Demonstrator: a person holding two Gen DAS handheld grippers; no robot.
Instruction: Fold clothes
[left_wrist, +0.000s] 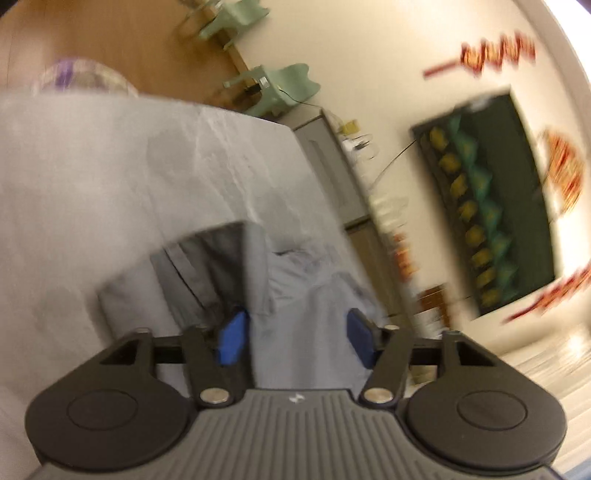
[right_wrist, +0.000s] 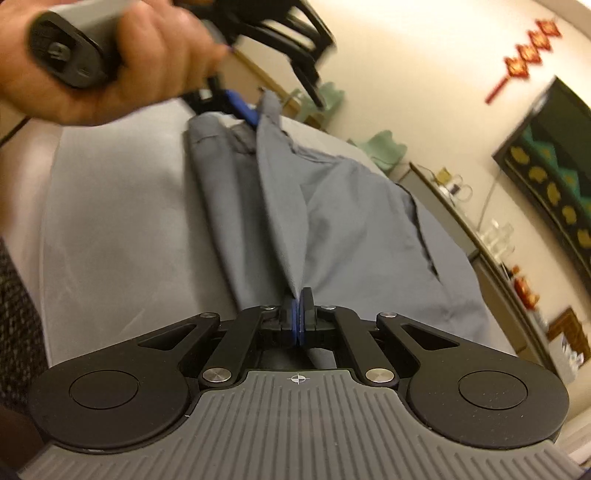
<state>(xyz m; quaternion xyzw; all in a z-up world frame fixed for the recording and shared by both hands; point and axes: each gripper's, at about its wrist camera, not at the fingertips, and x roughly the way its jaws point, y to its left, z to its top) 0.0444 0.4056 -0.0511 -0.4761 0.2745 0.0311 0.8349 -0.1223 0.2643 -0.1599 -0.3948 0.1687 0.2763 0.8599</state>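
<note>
A grey garment lies partly folded on a pale grey table. My right gripper is shut on a raised fold of the garment at its near end, lifting a ridge of cloth. My left gripper is open, its blue pads spread over the garment at the far end. In the right wrist view a hand holds the left gripper at the cloth's far end; one blue pad touches the raised edge.
Pale green chairs stand on the wooden floor beyond the table. A low cabinet with glassware runs along the wall at the right. A dark picture and red decorations hang on the wall.
</note>
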